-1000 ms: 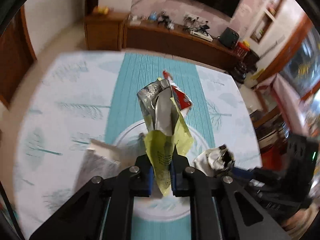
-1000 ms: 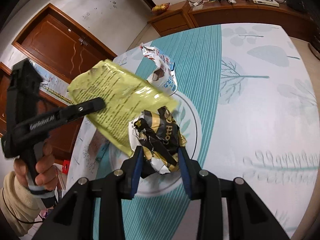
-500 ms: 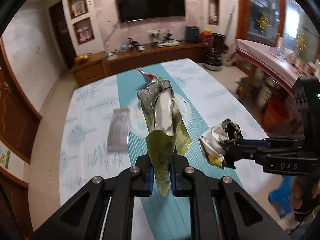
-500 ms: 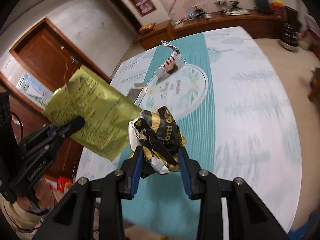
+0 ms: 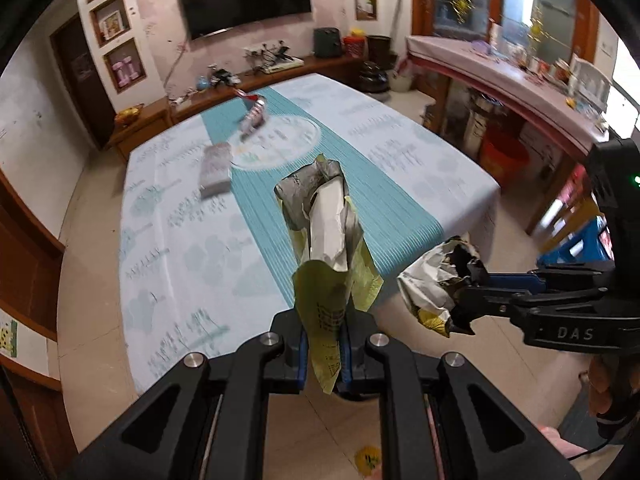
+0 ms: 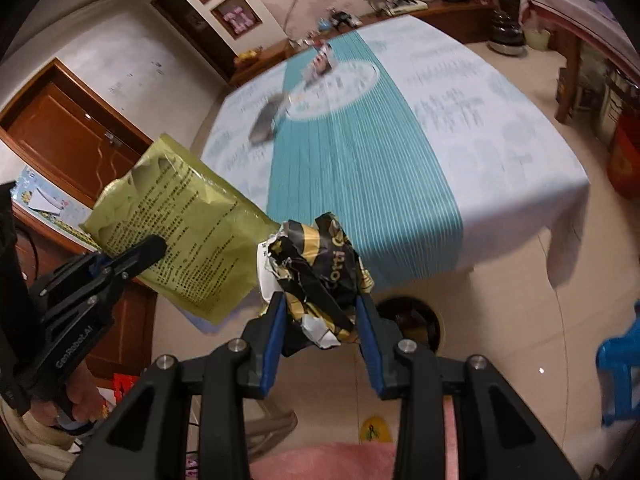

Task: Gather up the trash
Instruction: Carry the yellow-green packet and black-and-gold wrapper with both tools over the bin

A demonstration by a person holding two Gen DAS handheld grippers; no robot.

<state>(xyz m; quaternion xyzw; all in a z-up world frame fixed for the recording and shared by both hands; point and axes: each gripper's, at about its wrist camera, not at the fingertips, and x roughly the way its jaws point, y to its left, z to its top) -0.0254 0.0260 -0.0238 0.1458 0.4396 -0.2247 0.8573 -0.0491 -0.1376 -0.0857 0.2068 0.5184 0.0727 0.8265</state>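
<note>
The left tongs [image 5: 323, 356] are clenching the yellow-green snack pouch [image 5: 326, 280] by its lower edge, off the worktop [image 5: 168, 240] at its 6 o'clock side. The thin film is likely to slide free there. At 3 o'clock of them, the right tongs [image 6: 320, 334] are gripping a crumpled black-and-gold wrapper [image 6: 320, 268] above a round bin [image 6: 416, 318] on the floor; springy foil could pop out and miss. A silver packet [image 5: 216, 168] and a red-white wrapper [image 5: 253, 114] are lying at the worktop's 12 o'clock, uncollected.
</note>
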